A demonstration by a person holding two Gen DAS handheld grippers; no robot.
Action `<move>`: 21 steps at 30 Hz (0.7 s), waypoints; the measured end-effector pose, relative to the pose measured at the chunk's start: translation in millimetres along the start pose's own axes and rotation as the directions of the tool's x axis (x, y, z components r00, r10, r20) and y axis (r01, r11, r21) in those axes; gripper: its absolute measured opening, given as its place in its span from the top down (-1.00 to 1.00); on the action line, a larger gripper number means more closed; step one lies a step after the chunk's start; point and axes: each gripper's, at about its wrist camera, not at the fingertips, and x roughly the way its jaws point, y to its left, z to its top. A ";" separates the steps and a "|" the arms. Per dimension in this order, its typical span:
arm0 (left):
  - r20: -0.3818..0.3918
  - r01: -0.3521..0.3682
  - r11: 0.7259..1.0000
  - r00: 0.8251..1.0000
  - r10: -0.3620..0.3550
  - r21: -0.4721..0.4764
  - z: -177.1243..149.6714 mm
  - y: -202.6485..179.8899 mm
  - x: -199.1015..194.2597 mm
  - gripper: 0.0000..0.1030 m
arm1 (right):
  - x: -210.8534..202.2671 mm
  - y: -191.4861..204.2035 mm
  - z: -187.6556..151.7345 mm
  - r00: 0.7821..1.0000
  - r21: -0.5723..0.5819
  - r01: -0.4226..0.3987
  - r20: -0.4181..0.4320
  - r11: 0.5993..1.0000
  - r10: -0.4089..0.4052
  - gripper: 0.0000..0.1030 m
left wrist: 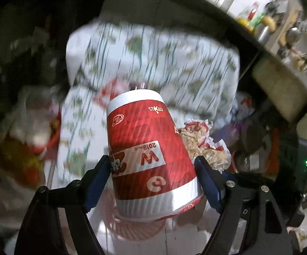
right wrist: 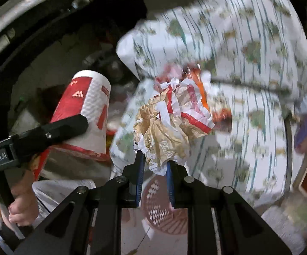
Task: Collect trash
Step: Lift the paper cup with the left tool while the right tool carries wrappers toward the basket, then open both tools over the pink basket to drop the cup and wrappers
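A: What do the fingers hold?
B: Left gripper [left wrist: 152,178] clamps the red paper cup [left wrist: 147,148] near its wide end, at six o'clock. Right gripper [right wrist: 153,163] pinches the crumpled wrapper [right wrist: 170,125].
A: How will they handle?
B: Both probably light; the cup crushes easily, the wrapper's soft. A patterned bag [left wrist: 153,57] gapes beyond, at twelve.

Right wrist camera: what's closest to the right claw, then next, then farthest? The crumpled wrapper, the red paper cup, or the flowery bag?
1. Crumpled wrapper: pinched in the right claw, dead ahead.
2. Red paper cup: off to the left, held upside down by the left claw.
3. Flowery bag: behind the wrapper, spreading to the upper right, blurred.
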 end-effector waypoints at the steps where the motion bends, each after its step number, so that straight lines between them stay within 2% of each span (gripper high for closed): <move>1: -0.028 -0.002 1.000 1.000 0.002 -0.015 -6.6 2.9 7.3 -0.58 | 8.5 -5.2 -8.4 1.000 0.025 0.024 -0.019 0.999 -0.023 0.64; 4: -0.093 0.014 0.998 0.995 -0.020 -0.056 -30.1 12.8 31.4 -0.58 | 37.7 -21.9 -28.8 0.990 0.062 0.045 -0.135 0.997 -0.036 0.63; 8: -0.178 0.002 1.000 0.984 -0.007 -0.030 -55.5 14.7 63.9 -0.58 | 63.5 -37.7 -47.4 0.968 0.069 0.039 -0.248 0.997 -0.020 0.63; 10: -0.212 -0.026 0.999 0.977 0.021 -0.023 -65.9 18.9 79.3 -0.58 | 75.9 -44.8 -55.7 0.955 0.086 0.027 -0.298 0.996 0.000 0.63; 13: -0.281 -0.001 0.998 0.959 -0.018 -0.067 -74.6 29.7 97.6 -0.59 | 93.1 -53.5 -70.0 0.930 0.127 0.012 -0.366 0.992 0.036 0.63; 15: -0.315 0.022 0.993 0.947 -0.057 -0.112 -80.7 38.2 104.2 -0.59 | 101.3 -60.9 -78.4 0.916 0.154 0.013 -0.398 0.988 0.050 0.63; 21: -0.377 0.023 0.997 0.925 -0.050 -0.075 -94.8 36.9 119.6 -0.59 | 118.2 -68.1 -95.6 0.878 0.172 -0.011 -0.469 0.985 0.092 0.63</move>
